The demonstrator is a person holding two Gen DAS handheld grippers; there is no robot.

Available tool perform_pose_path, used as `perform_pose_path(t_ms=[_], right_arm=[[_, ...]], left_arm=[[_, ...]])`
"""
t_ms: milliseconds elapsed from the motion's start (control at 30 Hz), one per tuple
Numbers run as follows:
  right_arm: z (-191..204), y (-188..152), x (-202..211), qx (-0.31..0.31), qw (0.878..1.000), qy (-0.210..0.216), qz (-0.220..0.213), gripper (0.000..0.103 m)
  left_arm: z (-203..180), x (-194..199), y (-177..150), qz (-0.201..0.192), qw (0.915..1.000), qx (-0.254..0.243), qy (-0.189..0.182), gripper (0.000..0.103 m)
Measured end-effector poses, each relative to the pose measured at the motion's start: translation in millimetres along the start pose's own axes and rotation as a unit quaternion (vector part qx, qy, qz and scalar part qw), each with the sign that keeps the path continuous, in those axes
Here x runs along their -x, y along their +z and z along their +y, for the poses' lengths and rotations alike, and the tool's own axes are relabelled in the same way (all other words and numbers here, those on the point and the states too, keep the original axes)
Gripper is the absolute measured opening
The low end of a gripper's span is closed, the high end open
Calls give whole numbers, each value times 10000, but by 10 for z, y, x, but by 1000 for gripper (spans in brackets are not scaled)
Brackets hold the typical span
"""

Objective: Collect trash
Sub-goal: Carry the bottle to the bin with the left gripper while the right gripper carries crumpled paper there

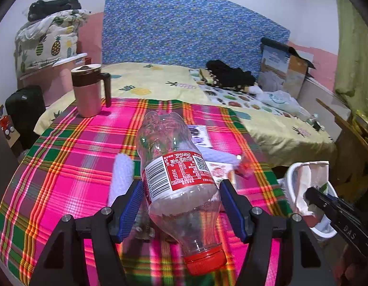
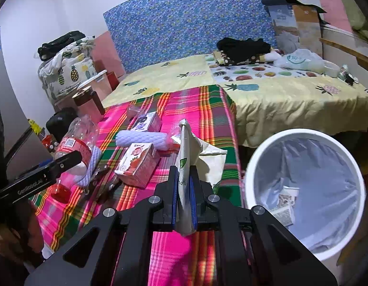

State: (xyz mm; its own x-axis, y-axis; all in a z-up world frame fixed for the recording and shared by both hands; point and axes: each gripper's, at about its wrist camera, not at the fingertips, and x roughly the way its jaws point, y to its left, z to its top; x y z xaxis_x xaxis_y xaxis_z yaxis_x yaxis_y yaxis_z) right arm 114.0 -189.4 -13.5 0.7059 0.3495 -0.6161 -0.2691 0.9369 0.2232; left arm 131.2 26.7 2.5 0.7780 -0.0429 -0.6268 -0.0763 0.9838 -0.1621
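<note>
Trash lies scattered over the pink plaid cloth (image 2: 207,109) on my tabletop. My left gripper (image 1: 181,202) is clenched around an empty clear cola bottle (image 1: 176,166), its blue pads pressing both sides just below the red label; the red cap points back toward me and the bottle is tilted above the cloth. My right gripper (image 2: 184,200) is squeezed tight on a flattened white paper wrapper (image 2: 186,147) with a green mark, which stands upright between the pads. Just to its right sits the white trash bin (image 2: 255,162), lined with a pale bag and holding a printed scrap. On the cloth lie a strawberry drink carton (image 2: 138,164), a white foam sleeve (image 2: 143,139) and a small purple-printed box (image 2: 148,121). A pink mug (image 1: 87,90) stands at the cloth's far left corner.
</note>
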Motion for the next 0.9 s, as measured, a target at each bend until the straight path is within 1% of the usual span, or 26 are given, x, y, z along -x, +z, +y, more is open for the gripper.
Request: perform_pose_path(t_ms=[167, 500, 733, 900], right_arm=[[-72, -14, 113, -50, 9999, -110, -105, 9], [-308, -84, 255, -252, 9987, -386, -215, 9], [-588, -139, 336, -529, 9961, -673, -234, 9], [-760, -194, 385, -669, 9942, -813, -202, 9]], left_arm=[[-224, 83, -44, -4, 9996, -172, -238, 66], [-695, 66, -95, 86, 9962, -531, -685, 66], [-1094, -74, -148, 260, 9906, -841, -1048, 66], [-1391, -205, -198, 386, 9849, -1045, -1326, 66]])
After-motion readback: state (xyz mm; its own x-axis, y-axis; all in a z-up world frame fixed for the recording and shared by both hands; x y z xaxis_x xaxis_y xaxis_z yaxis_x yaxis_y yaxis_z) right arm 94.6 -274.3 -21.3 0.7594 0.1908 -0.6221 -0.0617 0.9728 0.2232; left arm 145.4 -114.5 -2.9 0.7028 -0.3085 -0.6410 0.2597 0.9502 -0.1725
